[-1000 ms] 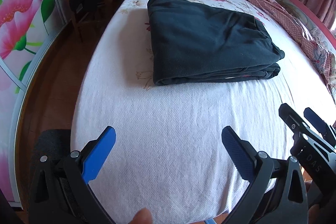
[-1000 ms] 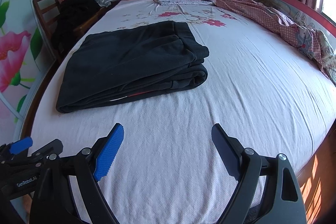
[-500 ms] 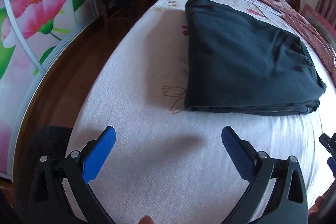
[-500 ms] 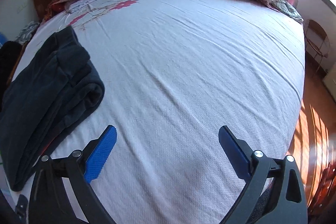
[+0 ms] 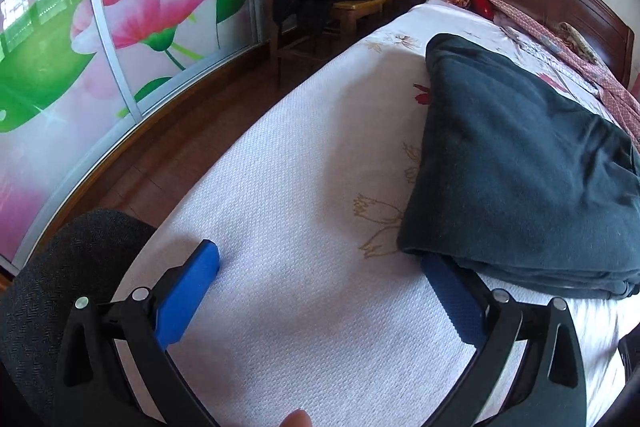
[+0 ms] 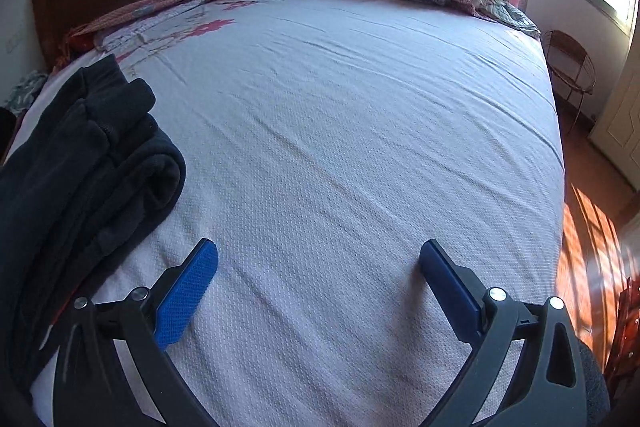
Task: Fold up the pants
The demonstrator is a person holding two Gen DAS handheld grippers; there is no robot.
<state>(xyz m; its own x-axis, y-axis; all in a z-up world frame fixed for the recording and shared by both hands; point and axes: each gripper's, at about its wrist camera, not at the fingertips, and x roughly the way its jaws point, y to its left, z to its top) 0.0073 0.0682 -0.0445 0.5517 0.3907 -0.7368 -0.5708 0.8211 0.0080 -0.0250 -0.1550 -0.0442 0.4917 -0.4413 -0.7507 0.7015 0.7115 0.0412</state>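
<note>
Lying folded on the bed [image 6: 360, 127], dark pants [image 5: 520, 167]. Left tongs [image 5: 320, 263] spread wide, empty, one pad beside the pants' near edge. Right tongs [image 6: 318, 259] opening, nothing between, over bare sheet.

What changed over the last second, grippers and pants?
Both views swung apart: the folded pants slid to the right edge of the left view and the left edge of the right view. The right gripper is opening, nothing between its jaws. Left gripper stayed open and empty; the pants kept their fold on the bed sheet.
</note>
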